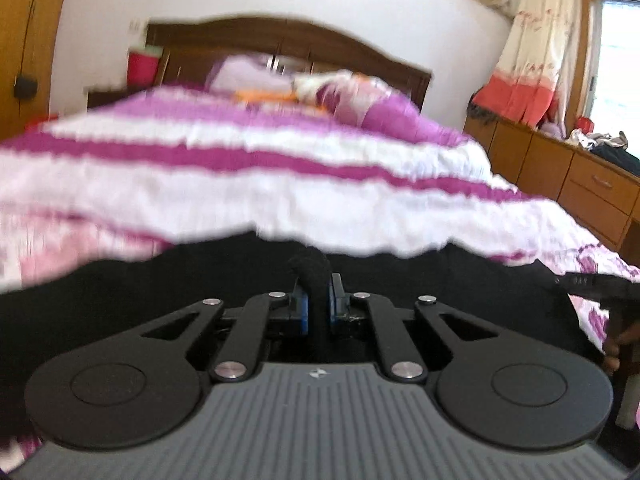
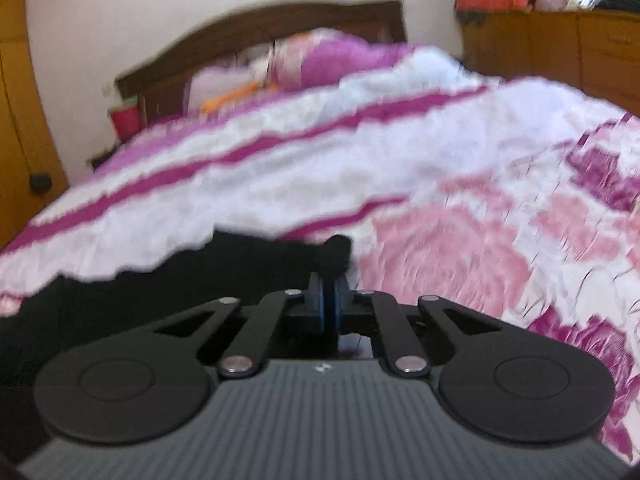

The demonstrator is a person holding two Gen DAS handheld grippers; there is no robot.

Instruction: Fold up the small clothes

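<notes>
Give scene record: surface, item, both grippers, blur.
surface: bed with purple and white striped quilt
item: black garment on the near edge
left gripper: shut on a fold of the garment
right gripper: shut on the garment's edge
background: headboard, dresser
blur: heavy in both views

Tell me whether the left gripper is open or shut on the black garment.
Shut on it. The left gripper has its blue pads pressed against a bunched fold of the black garment, which rises between them over the striped bedspread.
</notes>
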